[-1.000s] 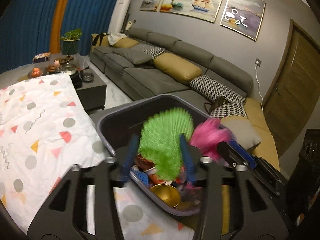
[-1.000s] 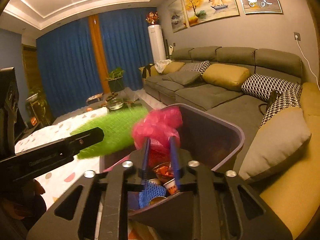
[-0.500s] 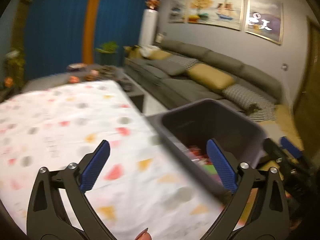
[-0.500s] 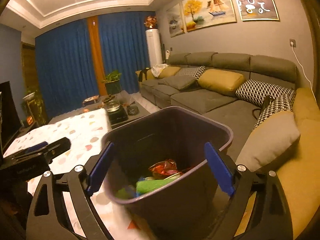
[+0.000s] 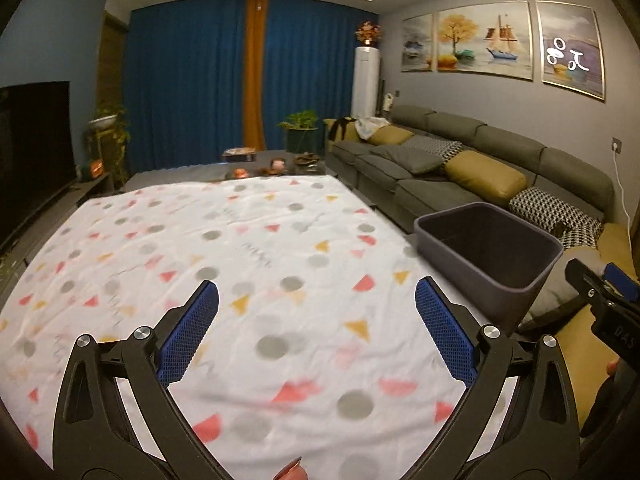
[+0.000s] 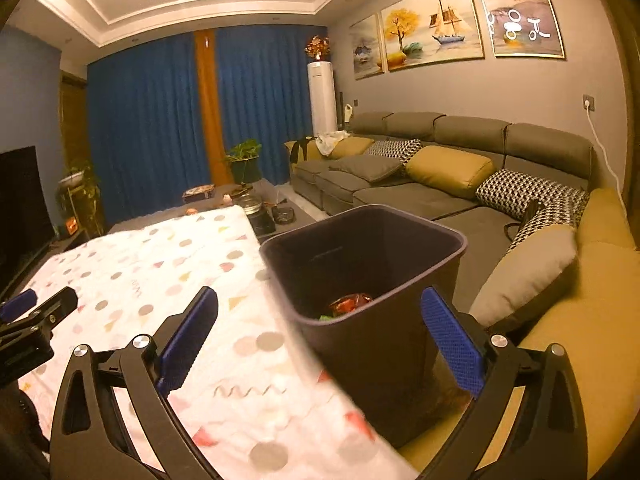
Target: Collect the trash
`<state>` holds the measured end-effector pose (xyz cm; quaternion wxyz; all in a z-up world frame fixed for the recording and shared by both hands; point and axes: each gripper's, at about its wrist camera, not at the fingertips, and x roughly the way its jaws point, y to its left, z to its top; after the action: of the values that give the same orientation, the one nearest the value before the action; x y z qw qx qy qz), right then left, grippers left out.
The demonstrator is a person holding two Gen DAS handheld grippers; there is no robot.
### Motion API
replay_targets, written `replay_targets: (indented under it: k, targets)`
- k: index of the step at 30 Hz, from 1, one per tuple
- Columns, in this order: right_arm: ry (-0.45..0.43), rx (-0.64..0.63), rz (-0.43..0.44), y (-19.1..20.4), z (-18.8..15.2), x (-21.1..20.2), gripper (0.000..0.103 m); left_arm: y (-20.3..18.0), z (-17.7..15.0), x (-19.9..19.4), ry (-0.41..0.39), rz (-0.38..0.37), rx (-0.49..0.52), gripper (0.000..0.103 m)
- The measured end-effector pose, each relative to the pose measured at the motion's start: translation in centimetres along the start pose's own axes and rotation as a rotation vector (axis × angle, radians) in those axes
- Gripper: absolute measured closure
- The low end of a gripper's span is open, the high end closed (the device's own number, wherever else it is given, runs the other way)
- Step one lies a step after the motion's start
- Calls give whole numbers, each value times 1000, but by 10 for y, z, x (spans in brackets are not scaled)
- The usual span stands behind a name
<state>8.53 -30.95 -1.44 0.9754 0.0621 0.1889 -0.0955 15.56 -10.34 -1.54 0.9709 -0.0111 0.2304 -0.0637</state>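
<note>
Moved: my green and pink tufts went into the dark grey plastic bin [image 6: 362, 280].
Claws: my left gripper [image 5: 316, 330] and right gripper [image 6: 320, 334] both spread, empty.
Risk: bin beside the patterned white cloth [image 5: 240, 264]; a careless swing could tip it.

- A home living room: long grey sectional sofa [image 6: 420, 184] with cushions.
- Framed paintings [image 6: 432, 28], blue curtains [image 5: 188, 76].
- Dark screen [image 5: 32, 152], probably a television.
</note>
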Motion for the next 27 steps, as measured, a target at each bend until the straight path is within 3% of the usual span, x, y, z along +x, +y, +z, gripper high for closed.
replay_targets:
  k: [12,27]
  targets:
    - [-51,-43,-8,32,-13,-65,6,31,-18,-65,-32,22,-22,6]
    - [-75,-73,-1,52,-21,-93,6,35,-24,-90,-58,7,-19,6]
